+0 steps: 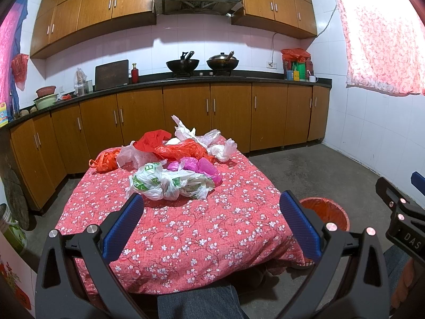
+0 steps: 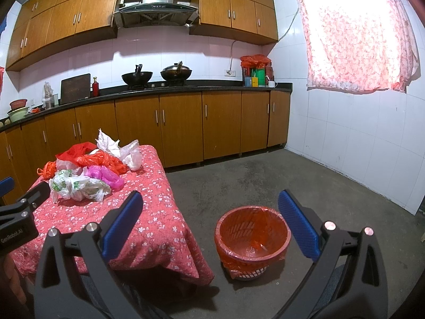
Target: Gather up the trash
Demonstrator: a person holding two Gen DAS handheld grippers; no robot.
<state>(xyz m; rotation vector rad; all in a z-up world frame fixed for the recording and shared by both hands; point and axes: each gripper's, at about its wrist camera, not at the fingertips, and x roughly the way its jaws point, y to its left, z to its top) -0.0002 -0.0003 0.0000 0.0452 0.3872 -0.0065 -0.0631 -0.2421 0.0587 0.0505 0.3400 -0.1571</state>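
Note:
A heap of crumpled plastic bags lies on the far half of a low table with a red flowered cloth (image 1: 186, 239): a white-and-green bag (image 1: 170, 182) nearest, a pink bag (image 1: 196, 166), red and orange bags (image 1: 175, 148), and white bags (image 1: 223, 150). The heap also shows in the right wrist view (image 2: 85, 167). A red basket lined with a red bag (image 2: 252, 235) stands on the floor right of the table; its inside holds only the liner. My left gripper (image 1: 212, 223) is open and empty above the table's near half. My right gripper (image 2: 209, 226) is open and empty, over the floor beside the basket.
Brown lower cabinets (image 1: 186, 111) and a black counter with two woks (image 1: 204, 63) run along the back wall. A white tiled wall and a curtained window (image 2: 356, 32) are on the right. Grey concrete floor (image 2: 292, 175) lies between table, basket and walls. A person's knee (image 1: 196, 303) is at the bottom.

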